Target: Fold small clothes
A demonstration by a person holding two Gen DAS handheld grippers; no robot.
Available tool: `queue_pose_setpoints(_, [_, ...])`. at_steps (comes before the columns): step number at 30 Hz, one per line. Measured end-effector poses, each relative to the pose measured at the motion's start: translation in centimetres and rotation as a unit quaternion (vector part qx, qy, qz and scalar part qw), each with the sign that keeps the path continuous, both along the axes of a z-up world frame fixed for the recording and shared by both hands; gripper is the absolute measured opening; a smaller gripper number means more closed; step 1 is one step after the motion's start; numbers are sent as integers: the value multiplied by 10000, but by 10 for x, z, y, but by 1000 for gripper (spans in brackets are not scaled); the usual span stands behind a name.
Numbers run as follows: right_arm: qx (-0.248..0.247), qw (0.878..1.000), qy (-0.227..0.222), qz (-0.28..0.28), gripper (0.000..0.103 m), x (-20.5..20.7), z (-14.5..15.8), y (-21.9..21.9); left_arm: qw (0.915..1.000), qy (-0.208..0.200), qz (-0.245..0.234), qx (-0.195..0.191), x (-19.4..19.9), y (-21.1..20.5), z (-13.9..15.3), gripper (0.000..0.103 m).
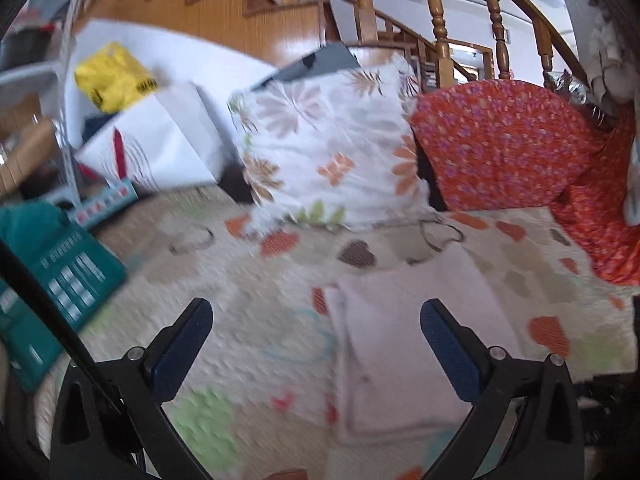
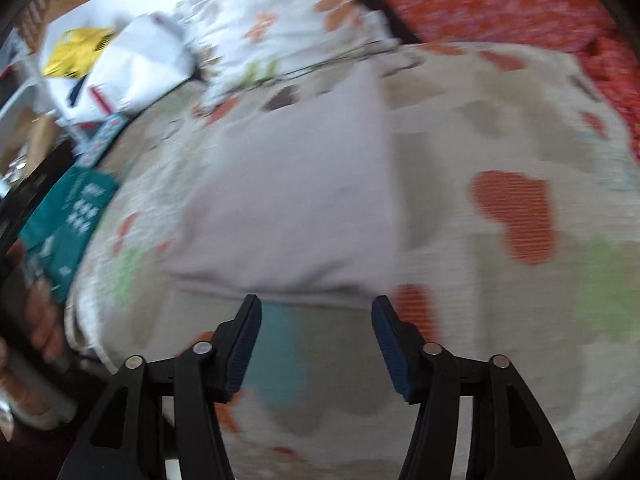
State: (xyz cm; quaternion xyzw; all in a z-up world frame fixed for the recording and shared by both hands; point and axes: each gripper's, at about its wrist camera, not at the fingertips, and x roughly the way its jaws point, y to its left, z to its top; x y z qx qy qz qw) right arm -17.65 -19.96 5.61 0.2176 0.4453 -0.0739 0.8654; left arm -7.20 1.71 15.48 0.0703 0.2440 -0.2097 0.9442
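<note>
- Garment (image 2: 292, 192): pale pink, folded into a flat rectangle, lying on the heart-print bedspread (image 2: 500, 320).
- Left hand-held gripper (image 1: 316, 340): jaws wide apart, nothing between them.
- Right hand-held gripper (image 2: 316, 320): jaws apart, empty, just short of the garment's near edge.

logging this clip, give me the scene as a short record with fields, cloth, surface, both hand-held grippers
cloth: pale pink folded cloth, lying flat
surface: heart-print bedspread
left hand-held gripper: open, empty, above the bedspread with the cloth's left edge between its fingers in view
right hand-held gripper: open, empty, just short of the cloth's near edge
behind: floral pillow, red floral fabric
</note>
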Motion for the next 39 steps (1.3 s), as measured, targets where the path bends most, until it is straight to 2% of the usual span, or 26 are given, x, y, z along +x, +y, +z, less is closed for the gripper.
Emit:
queue_pose_setpoints(5, [-885, 9950, 169, -423, 69, -16, -2, -17, 9945, 1033, 89, -150, -11, 2, -26, 103])
queue_pose_setpoints(8, [-1307, 9896, 303, -517, 69, -18, -12, -13, 9907, 1343, 228, 37, -14, 1, -47, 103])
queue_pose_setpoints(12, [-1611, 9857, 356, -330, 69, -12, -16, -2, 9892, 1319, 448, 446, -15, -2, -64, 103])
queue_pose_setpoints(14, [-1784, 9832, 293, -231, 70, -12, -14, 5, 9886, 1329, 488, 520, -14, -1, -68, 103])
queue_pose_setpoints(17, [-1958, 9802, 201, -199, 73, -12, -11, 11, 9871, 1439, 461, 523, -13, -2, -73, 103])
queue_pose_setpoints(27, [-2197, 9748, 215, -313, 74, -14, -15, 13, 9780, 1972, 184, 660, -8, -15, -97, 103])
queue_pose_setpoints(39, [-2270, 9730, 241, -350, 75, -13, -19, 14, 9739, 2160, 77, 686, -10, -20, -106, 103])
